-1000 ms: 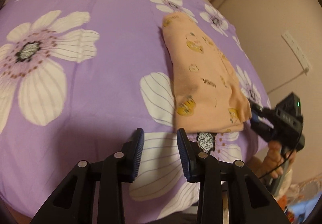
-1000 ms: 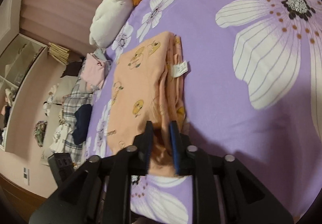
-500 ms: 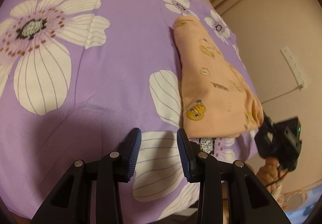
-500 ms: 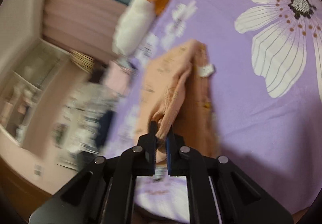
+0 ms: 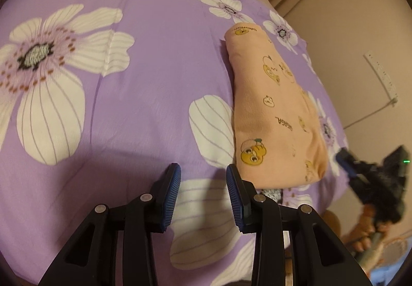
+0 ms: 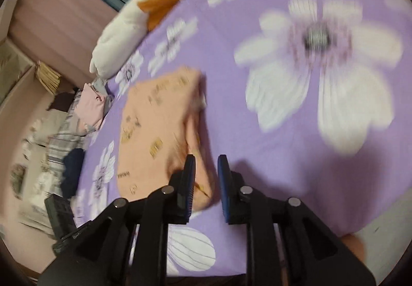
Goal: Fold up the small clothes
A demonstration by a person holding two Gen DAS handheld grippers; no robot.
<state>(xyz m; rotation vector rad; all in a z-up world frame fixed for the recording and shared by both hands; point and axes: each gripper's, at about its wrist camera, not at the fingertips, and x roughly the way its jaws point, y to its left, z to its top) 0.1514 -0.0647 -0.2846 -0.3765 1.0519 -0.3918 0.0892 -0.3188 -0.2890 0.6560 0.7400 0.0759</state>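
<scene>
We see our right gripper (image 6: 204,178) just opening, nothing pinched; the soft, light shirt (image 5: 273,116) lies at eleven o'clock; grasp its near edge.

Left gripper (image 5: 203,183): black angular frame, two fingers faced with ribbed blue pads (image 5: 172,193), round silver screws along each linkage behind the pads. Right gripper (image 6: 205,180): identical black frame, blue ribbed pads (image 6: 223,185), silver screws; a small green light shows on its black body in the left wrist view.
</scene>
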